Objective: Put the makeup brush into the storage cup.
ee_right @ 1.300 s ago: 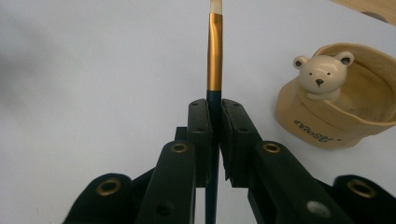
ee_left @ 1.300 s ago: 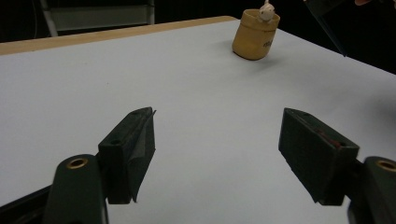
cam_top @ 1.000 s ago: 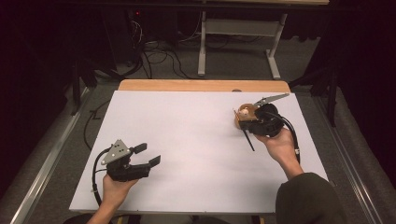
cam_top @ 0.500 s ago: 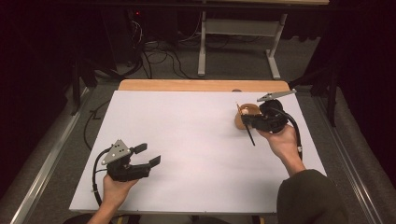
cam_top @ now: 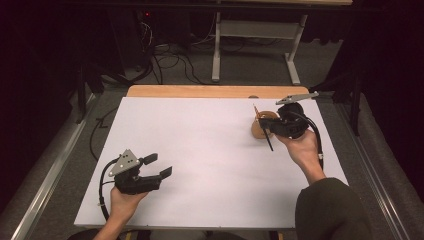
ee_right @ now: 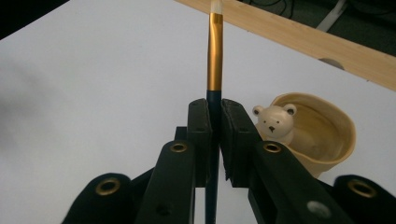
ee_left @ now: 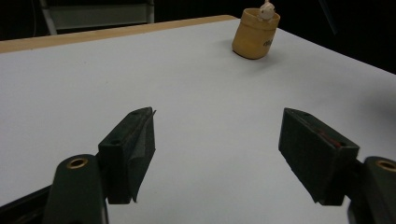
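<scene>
My right gripper (cam_top: 268, 123) is shut on a paintbrush (cam_top: 269, 142) with a dark handle and gold ferrule (ee_right: 215, 51); it hovers at the table's far right. In the right gripper view the jaws (ee_right: 215, 119) clamp the handle, and the bristle end points away from me. Just beside it stands a small yellow cup (cam_top: 258, 132) (ee_right: 327, 135) with a white bear figure (ee_right: 275, 122) on its rim. My left gripper (cam_top: 159, 166) rests open near the front left, nothing between its jaws (ee_left: 217, 144). The cup (ee_left: 254, 35) is far off in the left gripper view.
A white sheet (cam_top: 200, 145) covers the table, with a wooden strip (cam_top: 200, 91) along the far edge. Beyond the table lie floor cables (cam_top: 170, 55) and a metal stand (cam_top: 255, 35). A dark sleeve (cam_top: 325, 210) enters at the bottom right.
My right gripper with the brush has shifted slightly to the right beside the cup. The left gripper has stayed put.
</scene>
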The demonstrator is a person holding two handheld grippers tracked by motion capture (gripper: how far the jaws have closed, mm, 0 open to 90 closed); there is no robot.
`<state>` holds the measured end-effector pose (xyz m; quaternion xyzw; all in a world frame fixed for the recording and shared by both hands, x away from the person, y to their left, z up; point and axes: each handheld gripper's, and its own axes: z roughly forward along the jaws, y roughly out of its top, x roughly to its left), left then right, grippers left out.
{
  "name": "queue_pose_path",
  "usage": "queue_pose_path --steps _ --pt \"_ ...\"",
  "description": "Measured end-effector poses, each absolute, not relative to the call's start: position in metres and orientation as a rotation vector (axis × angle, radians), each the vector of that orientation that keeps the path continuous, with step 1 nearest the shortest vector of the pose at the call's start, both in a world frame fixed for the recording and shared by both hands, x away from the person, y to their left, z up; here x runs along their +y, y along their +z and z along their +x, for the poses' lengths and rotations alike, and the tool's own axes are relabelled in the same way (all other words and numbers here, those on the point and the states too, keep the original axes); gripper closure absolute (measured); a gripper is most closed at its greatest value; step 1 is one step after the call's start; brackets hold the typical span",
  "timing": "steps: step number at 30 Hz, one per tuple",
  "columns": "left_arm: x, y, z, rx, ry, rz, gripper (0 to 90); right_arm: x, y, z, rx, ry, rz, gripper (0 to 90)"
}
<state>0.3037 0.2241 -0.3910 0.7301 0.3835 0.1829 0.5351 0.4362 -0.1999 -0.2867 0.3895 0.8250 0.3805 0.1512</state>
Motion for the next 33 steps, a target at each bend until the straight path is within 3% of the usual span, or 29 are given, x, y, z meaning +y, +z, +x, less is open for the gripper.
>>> queue_pose_path --steps 33 --pt "0.225 -0.391 0.303 0.914 0.441 1.735 27.6 -0.199 -0.272 0.465 2.219 1.102 1.162 84.7"
